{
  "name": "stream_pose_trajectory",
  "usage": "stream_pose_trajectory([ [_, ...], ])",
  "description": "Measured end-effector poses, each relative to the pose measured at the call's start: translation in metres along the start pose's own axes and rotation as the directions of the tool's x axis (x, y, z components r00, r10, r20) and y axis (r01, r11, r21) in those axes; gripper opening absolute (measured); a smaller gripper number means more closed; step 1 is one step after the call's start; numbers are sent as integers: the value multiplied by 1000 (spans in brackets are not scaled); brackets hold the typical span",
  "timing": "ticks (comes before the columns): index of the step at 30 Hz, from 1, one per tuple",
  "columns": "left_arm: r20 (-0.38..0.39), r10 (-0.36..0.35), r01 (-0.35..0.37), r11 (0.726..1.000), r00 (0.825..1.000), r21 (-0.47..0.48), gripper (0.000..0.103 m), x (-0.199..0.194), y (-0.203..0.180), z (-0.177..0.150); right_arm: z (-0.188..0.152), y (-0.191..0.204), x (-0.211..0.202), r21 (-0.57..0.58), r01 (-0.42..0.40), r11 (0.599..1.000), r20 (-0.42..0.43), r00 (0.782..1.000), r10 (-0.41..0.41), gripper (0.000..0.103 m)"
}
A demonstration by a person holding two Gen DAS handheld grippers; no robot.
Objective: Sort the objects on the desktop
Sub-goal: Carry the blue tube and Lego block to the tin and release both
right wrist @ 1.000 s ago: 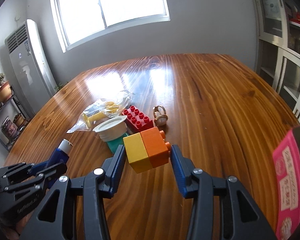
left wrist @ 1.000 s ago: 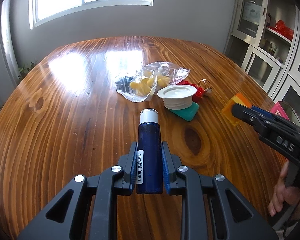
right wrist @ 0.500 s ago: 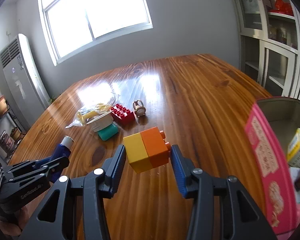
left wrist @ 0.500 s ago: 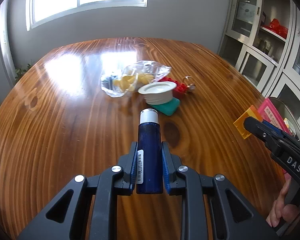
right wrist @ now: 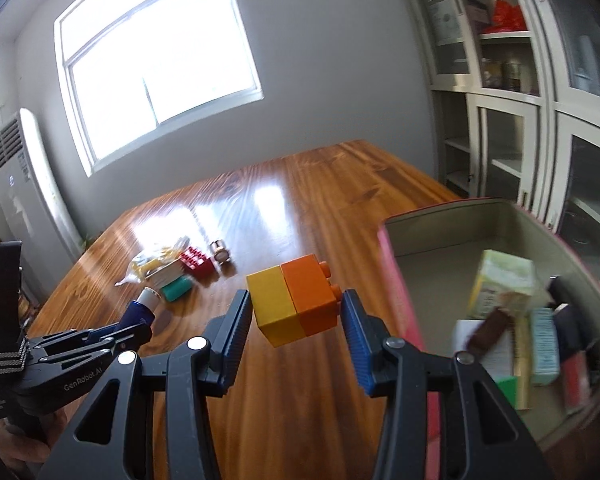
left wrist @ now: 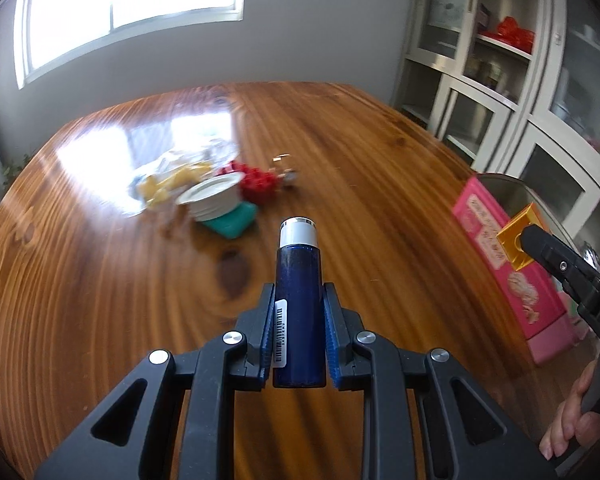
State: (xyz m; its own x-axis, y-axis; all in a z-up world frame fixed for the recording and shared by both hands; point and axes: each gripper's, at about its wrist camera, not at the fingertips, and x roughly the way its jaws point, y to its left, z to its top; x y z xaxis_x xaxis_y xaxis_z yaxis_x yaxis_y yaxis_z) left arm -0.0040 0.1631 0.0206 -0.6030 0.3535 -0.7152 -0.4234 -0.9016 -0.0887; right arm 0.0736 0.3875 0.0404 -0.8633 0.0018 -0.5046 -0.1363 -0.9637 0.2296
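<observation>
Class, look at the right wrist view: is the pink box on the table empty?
No: the pink box already holds several small packets and cartons, seen inside it beside the right claw.

Beyond the tabletop's far edge I see a bright window [right wrist: 156, 76] in the grey wall, a white air conditioner [right wrist: 24, 184] at its left, and glass-door cabinets [right wrist: 540, 92] along the right edge.
</observation>
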Motion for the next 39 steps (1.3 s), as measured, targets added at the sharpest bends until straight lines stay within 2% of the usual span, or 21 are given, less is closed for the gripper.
stream_pose_trajectory([
  [11,-7,-73,73,993,997,90,24,1,-64,11,-2,-64,-39,104,81,991,62,994,-88,50],
  [20,-15,-142,142,970,990,198,24,3,-132,22,-6,-116,-57,186,144,972,68,985,-159,50],
  [29,-19,-189,187,947,982,262,24,5,-181,30,-7,-141,-64,206,178,962,71,978,-196,50],
  [39,-32,-221,221,928,975,300,24,9,-205,33,-7,-156,-63,222,194,956,64,975,-213,50],
])
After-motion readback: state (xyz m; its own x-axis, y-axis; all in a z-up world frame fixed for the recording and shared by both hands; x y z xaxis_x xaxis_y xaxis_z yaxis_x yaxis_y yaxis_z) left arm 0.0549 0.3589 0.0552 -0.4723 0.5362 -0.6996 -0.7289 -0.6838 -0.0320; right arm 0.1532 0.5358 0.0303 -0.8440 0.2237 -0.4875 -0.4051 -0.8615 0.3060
